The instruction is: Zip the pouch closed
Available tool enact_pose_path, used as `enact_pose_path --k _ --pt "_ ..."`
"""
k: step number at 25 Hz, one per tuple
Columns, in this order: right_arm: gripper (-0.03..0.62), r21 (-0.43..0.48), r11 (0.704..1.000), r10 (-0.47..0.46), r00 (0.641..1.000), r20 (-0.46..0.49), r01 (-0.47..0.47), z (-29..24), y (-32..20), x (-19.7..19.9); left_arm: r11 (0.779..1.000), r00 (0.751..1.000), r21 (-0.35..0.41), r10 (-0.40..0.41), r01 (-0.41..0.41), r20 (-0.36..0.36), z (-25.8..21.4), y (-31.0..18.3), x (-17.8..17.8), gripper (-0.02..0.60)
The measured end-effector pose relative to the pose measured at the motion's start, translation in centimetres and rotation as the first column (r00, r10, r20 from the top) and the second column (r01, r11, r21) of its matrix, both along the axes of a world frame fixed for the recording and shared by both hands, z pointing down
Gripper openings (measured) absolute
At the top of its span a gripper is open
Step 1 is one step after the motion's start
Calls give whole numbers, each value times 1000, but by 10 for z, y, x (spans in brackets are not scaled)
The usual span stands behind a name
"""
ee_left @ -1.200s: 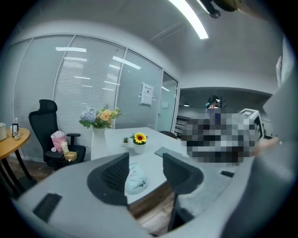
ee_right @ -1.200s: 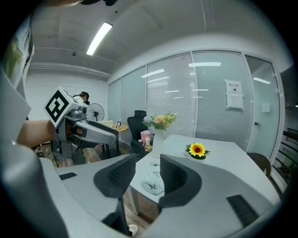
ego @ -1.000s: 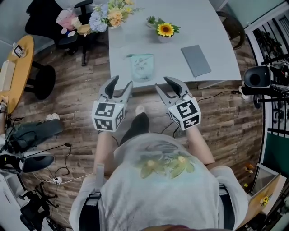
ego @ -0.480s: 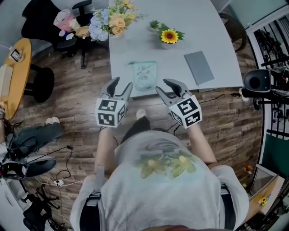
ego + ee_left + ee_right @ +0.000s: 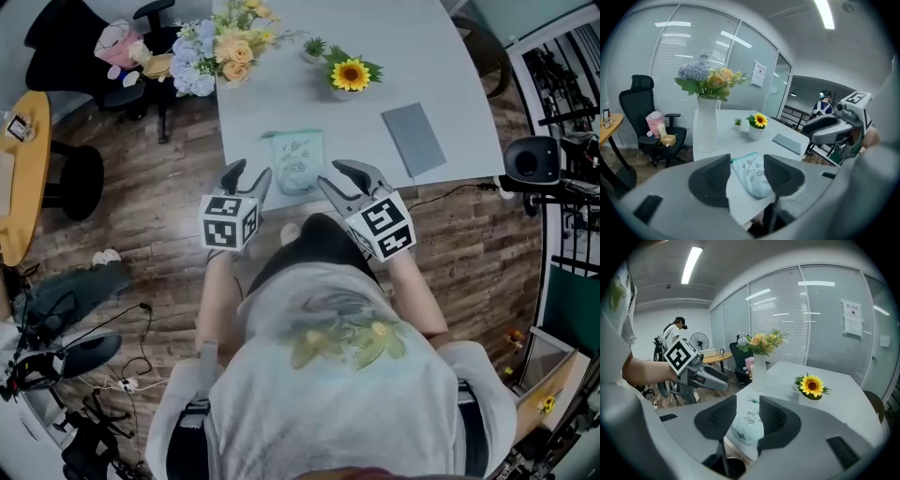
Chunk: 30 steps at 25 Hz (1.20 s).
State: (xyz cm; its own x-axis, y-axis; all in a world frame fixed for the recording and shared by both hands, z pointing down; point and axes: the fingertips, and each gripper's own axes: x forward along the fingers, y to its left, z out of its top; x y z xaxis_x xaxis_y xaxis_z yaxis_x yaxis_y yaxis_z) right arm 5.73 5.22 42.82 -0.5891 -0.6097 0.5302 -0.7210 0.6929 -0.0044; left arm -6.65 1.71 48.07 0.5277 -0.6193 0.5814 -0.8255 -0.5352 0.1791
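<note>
both claws open, pouch lying on the table ahead

head view: the pouch, pale green with small prints, lies flat on the grey table close to its near edge. the left gripper and the right gripper are held side by side just short of that edge, one on each side of the pouch and apart from it. farther back on the table stand a potted sunflower and a bunch of flowers; a flat grey notebook lies to the right of the pouch.

left gripper view: the left gripper has its jaws spread wide with nothing gripped. the pouch shows through the gap, resting on the table beyond the tips. a white vase with the flowers stands behind it, and the right gripper shows at the right.

right gripper view: the right gripper is released too, jaws apart and empty. the pouch sits on the table past the gap, near the edge. the left gripper is at the left, the sunflower at the right.
</note>
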Motion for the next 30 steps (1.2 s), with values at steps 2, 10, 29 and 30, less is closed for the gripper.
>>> enact_pose_path --k 2,10,29,30 --pt "155 -11 1000 3 1000 0 -3 4 -3 1 1000 999 -5 17 -17 30 7 -4 4 206" --pt "155 -34 999 -21 1000 -4 20 17 -37 0 998 996 -43 45 -42 78 34 -40 11 206" --pt "155 -189 951 -265 960 -90 245 104 -151 -40 952 971 -272 187 -141 152 119 -102 8 206" --pt "155 -196 946 -281 955 -95 259 108 -154 -44 949 969 -283 191 -142 155 123 -102 6 206"
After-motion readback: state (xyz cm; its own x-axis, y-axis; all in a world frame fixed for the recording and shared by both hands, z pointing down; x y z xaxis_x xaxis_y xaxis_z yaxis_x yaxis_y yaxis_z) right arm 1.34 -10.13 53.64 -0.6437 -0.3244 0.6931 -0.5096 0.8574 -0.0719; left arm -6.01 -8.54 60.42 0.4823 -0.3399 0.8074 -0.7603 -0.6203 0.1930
